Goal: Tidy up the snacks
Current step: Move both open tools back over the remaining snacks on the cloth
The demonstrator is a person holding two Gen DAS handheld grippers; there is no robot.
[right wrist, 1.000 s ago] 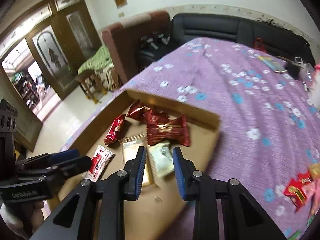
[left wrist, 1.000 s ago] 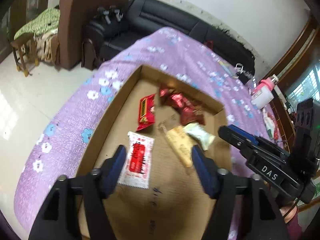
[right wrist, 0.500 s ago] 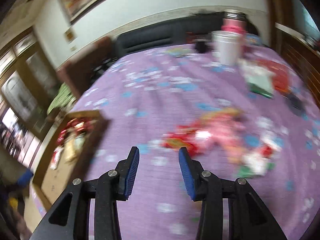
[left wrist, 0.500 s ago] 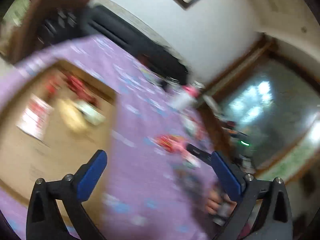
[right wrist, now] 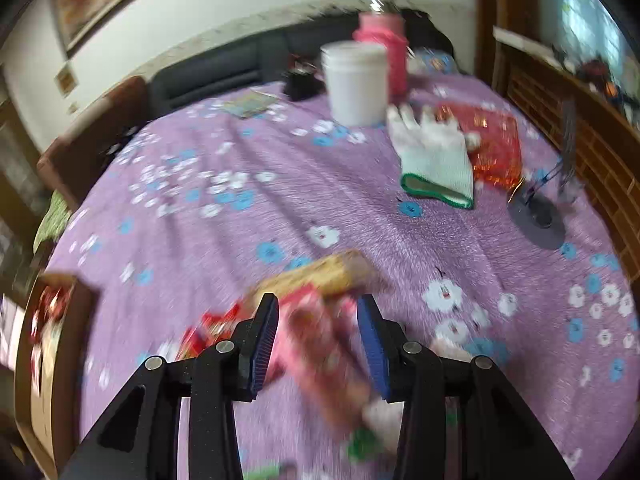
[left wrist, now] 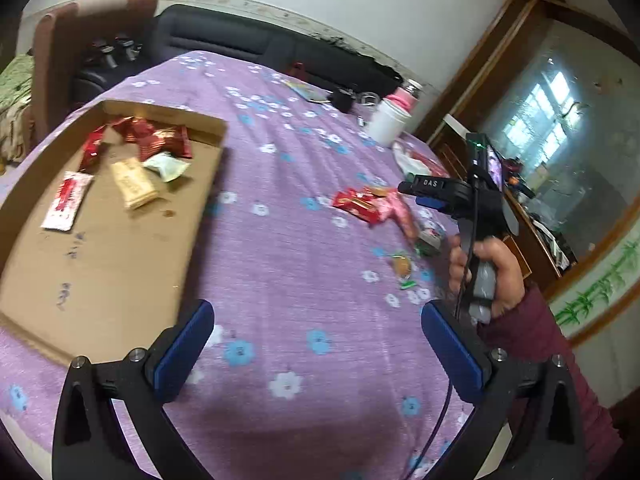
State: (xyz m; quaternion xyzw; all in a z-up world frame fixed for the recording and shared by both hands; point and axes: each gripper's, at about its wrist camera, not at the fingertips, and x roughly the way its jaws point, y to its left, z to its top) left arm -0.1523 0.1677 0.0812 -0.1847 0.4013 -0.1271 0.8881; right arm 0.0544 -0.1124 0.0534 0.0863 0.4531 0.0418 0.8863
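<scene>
Spread apart over the pink plastic snack packet (right wrist: 320, 344), right gripper (right wrist: 318, 344), nothing pinched yet; packet directly between and just below the blue pads, its long axis running roughly along the fingers, away from the camera. Beside it a tan oblong biscuit bar (right wrist: 324, 276) lying crosswise and a red foil wrapper (right wrist: 212, 328) to the left, all blurred. Much the nearer arm for this pile. Left gripper (left wrist: 316, 356) wide open, empty, hovering over bare purple flowered tablecloth (left wrist: 296, 264), pile well ahead to its right. Shallow brown cardboard tray (left wrist: 120, 264) with sorted snacks far left. Beyond: black sofa (left wrist: 224, 40), white tub (right wrist: 354, 82).
</scene>
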